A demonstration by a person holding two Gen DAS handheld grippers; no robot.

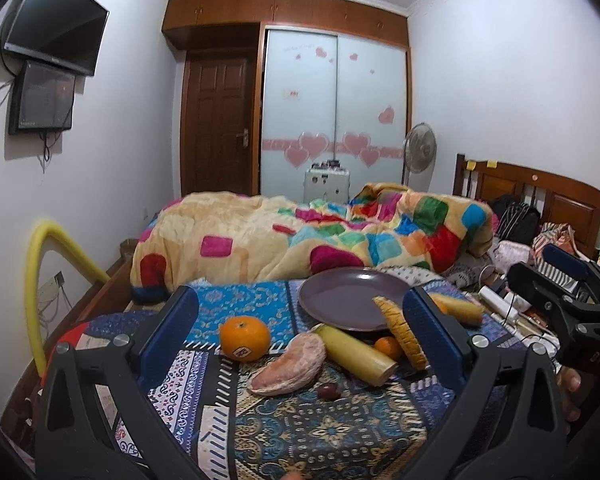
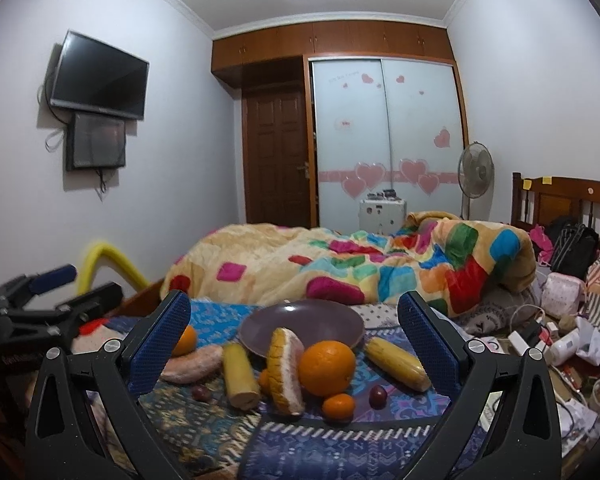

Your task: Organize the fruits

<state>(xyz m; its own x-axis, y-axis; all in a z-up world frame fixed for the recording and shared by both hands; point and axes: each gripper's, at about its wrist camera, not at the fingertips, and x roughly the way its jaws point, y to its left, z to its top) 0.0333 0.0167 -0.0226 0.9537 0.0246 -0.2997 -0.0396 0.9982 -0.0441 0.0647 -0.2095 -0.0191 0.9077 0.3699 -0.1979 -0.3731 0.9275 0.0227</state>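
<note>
A purple plate lies empty on a patterned blue cloth on the bed. Around it lie an orange, a pink pomelo segment, a peeled banana piece, an upright pomelo wedge and a grape. The right wrist view shows a big orange, a small tangerine, a second banana piece and a dark grape. My left gripper is open and empty above the fruits. My right gripper is open and empty, also seen at the right edge.
A colourful quilt is heaped behind the plate. Chargers, cables and bags clutter the bed on the right by the wooden headboard. A yellow foam tube stands at the left bed edge.
</note>
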